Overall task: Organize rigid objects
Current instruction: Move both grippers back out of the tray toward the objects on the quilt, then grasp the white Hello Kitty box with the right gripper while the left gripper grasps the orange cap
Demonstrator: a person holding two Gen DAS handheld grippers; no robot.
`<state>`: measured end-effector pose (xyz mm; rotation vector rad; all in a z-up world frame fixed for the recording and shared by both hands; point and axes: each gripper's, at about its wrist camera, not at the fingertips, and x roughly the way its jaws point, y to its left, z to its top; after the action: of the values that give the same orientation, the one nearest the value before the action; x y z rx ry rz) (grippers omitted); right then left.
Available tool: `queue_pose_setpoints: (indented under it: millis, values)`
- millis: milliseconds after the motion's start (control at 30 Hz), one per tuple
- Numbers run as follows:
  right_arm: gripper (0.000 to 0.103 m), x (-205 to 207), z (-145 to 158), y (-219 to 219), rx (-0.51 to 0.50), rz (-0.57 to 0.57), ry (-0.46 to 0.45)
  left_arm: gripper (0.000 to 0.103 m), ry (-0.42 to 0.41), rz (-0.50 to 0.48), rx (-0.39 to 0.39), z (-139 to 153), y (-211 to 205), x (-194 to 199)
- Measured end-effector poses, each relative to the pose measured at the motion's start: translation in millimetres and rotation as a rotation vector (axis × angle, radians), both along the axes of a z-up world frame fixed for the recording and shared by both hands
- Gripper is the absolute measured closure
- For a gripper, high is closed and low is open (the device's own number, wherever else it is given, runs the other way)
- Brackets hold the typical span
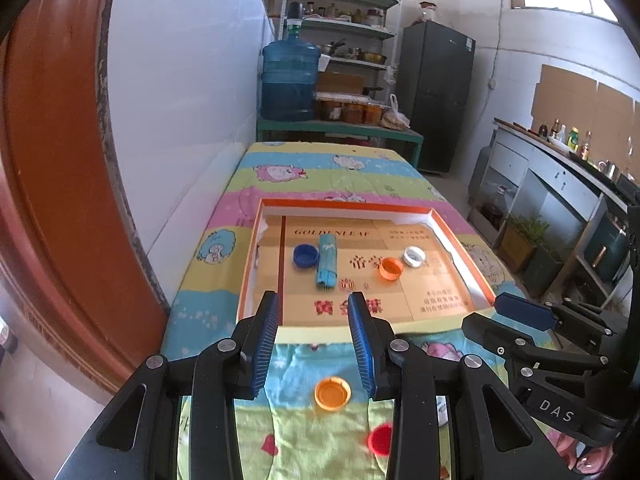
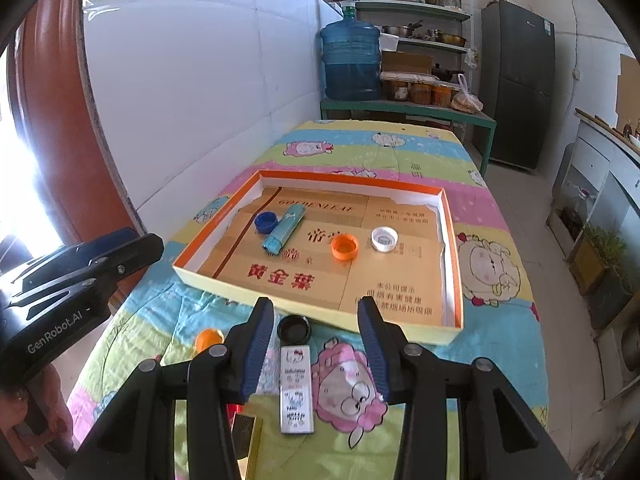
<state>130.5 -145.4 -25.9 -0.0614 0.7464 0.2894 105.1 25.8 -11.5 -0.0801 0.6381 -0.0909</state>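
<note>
Four items are already lying inside the shallow orange-rimmed box (image 2: 454,240), apparently sorted. Both the left gripper (image 1: 314,344) and right gripper (image 2: 316,344) are hovering unclenched, holding nothing, just short of the box, where an orange cap (image 1: 333,393) is waiting.

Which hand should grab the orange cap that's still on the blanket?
Probably the left. The round orange plastic cap lies on the cartoon blanket right between the left gripper fingers, which stand open and empty. The right gripper faces a black cap instead.
</note>
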Motion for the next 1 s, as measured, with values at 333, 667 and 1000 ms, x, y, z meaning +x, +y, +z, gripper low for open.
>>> queue_pose_setpoints:
  millis: [333, 667, 1000]
  values:
    - [0.059, -25, -10, -3, -0.005, -0.003, 0.016, 0.067, 0.015, -0.011, -0.027, -13, 3, -22]
    - [0.059, -50, -18, -2, 0.001, -0.005, 0.033, 0.067, 0.022, -0.007, -0.042, -25, 7, -44]
    - [0.059, -60, -31, -8, -0.007, -0.020, 0.068, 0.067, 0.051, 0.006, -0.062, -43, 18, -51]
